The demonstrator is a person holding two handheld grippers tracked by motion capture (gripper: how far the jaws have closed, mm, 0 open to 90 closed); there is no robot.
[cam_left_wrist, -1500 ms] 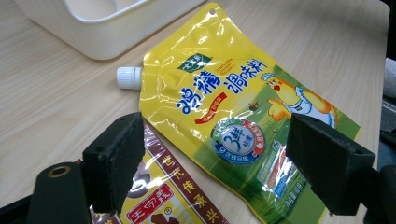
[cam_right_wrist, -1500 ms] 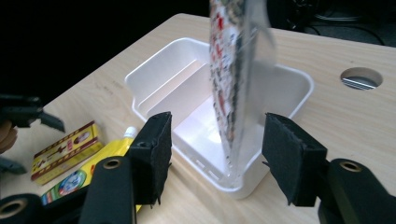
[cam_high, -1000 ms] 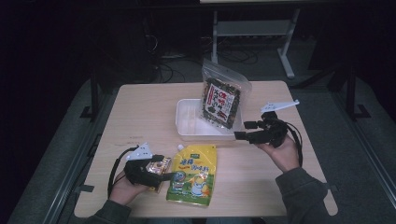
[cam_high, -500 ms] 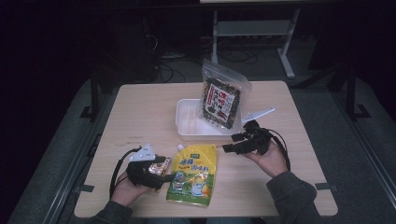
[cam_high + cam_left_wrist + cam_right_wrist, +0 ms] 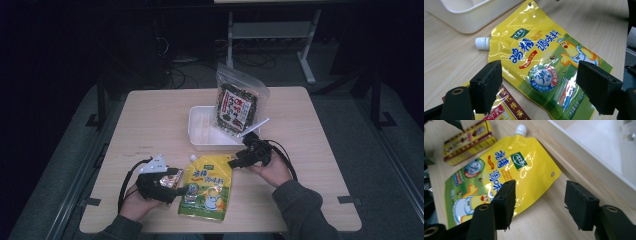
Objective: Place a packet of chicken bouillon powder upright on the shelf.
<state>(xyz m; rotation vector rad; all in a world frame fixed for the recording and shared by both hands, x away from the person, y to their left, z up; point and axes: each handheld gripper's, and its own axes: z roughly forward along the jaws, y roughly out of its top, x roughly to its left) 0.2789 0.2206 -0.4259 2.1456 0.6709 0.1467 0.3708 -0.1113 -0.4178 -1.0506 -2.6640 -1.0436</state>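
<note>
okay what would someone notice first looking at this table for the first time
Probably the bright yellow spouted pouch lying flat at the near edge of the table, with an open hand-held gripper on each side, left and right. Behind it, a dark snack bag stands propped in the white tray.

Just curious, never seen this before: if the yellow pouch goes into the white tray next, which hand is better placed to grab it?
Probably the right claw: it sits open at the yellow pouch's top corner, beside the white tray. The left claw, also open, is farther from the tray, by a small box.
</note>
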